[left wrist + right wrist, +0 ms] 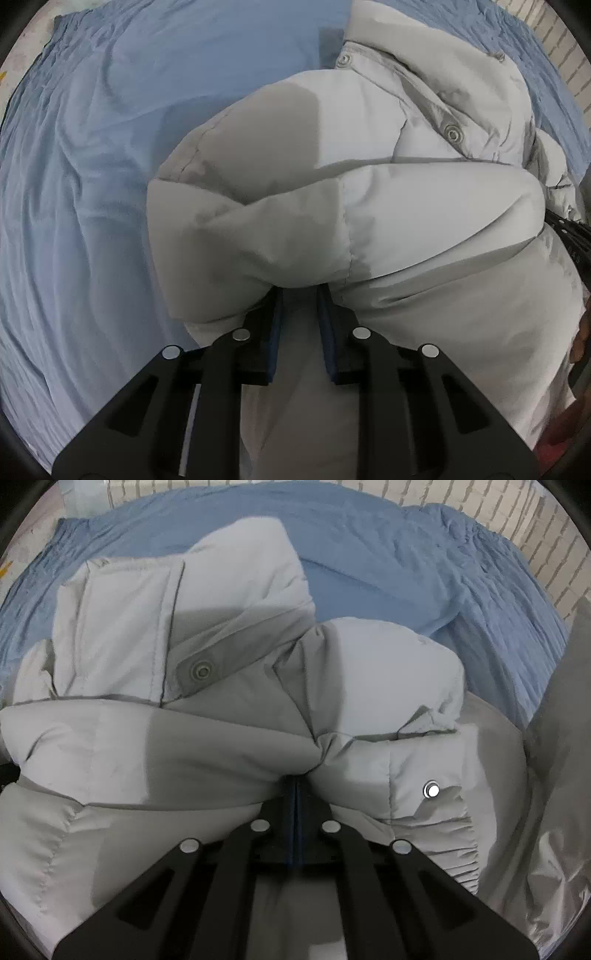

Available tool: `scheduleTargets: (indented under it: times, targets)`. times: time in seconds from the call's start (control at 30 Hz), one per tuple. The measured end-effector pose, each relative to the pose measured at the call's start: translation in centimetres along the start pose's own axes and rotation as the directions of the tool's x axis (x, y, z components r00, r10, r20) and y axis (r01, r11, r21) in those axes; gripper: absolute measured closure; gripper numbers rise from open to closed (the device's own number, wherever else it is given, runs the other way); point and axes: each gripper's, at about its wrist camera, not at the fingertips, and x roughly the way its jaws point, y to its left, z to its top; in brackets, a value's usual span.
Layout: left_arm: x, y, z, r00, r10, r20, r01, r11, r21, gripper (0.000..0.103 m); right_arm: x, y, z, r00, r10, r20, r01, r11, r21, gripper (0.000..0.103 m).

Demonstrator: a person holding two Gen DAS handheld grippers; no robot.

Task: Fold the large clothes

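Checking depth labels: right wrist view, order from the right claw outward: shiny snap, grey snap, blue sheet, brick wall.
1. shiny snap, just right of the right claw, on the jacket
2. grey snap, up-left
3. blue sheet, beyond the jacket
4. brick wall, top edge

Left gripper (300, 291) points steeply down, jaws narrowly parted and pinching fabric. Right gripper (296, 781) points steeply down, jaws fully closed.
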Motion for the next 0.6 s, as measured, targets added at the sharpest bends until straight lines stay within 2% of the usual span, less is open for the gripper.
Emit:
scheduleTargets:
  times: [0.13, 0.17, 0.23, 0.33, 0.43, 0.57, 0.6]
  targets:
    - [-0.4, -0.9, -0.6, 0.998, 0.053, 0.03, -0.054, 0.998, 0.04, 0.082, -1.3, -0.6, -0.4, 0.999, 0.041, -0.006, -0.041, 0.999, 0.012, 0.103]
    - [-1.0, -0.9, -0.9, 0.998, 0.056, 0.043, -0.058, 0.997, 0.051, 0.083, -2.5, -1.3, -0.8, 0.997, 0.071, 0.025, -0.071, 0.997, 0.029, 0.103]
    - [-3.3, -0.8, -2.2, 0.994, 0.03, 0.101, -0.036, 0.998, 0.058, 0.084, -5.8, -2.8, -2.2, 0.978, 0.158, 0.133, -0.165, 0.985, 0.045, 0.099]
    - [-6.7, -0.8, -4.8, 0.978, -0.016, 0.209, -0.002, 0.997, 0.083, 0.084, -8.9, -4.0, -4.5, 0.961, 0.189, 0.202, -0.2, 0.979, 0.037, 0.098]
    - [-7.4, -1.2, -7.1, 0.972, -0.012, 0.235, -0.011, 0.995, 0.098, 0.084, -9.1, -3.8, -6.6, 0.957, 0.227, 0.183, -0.237, 0.971, 0.036, 0.098]
    - [-5.2, -1.5, -7.7, 0.982, 0.013, 0.191, -0.033, 0.994, 0.102, 0.085, -6.6, -2.1, -7.3, 0.981, 0.149, 0.122, -0.146, 0.989, -0.033, 0.099]
    - [-4.4, -1.5, -7.9, 0.985, 0.013, 0.173, -0.031, 0.994, 0.102, 0.085, -5.6, -2.0, -7.6, 0.984, 0.151, 0.098, -0.149, 0.988, -0.033, 0.102]
